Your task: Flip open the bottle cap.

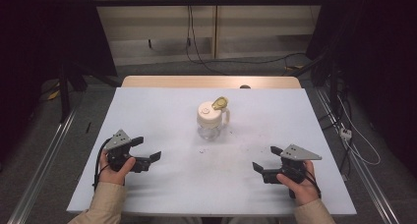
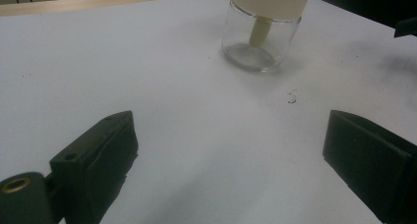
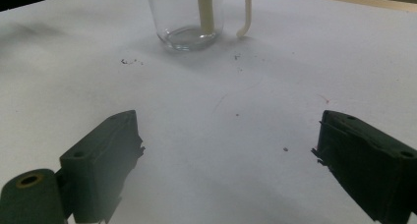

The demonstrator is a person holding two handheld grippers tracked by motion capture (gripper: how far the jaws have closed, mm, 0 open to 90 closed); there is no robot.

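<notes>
A clear glass cup (image 1: 212, 119) with a cream lid, a flip-up yellowish spout cap and a cream handle stands upright near the middle of the white table (image 1: 167, 175). The left gripper view has its glass base (image 2: 258, 42) ahead and to the right, an inner straw visible; the right gripper view has the base (image 3: 186, 18) ahead and left, its handle beside it. My left gripper (image 1: 146, 148) rests open at the front left, nothing between its jaws. At the front right my right gripper (image 1: 266, 157) is open too and holds nothing. Both point toward the cup, well short of it.
Small dark specks (image 2: 292, 98) lie on the white surface in front of the cup. A wooden edge (image 1: 147, 81) runs along the table's far side. Cables (image 1: 344, 130) and metal rails lie on the floor around the table.
</notes>
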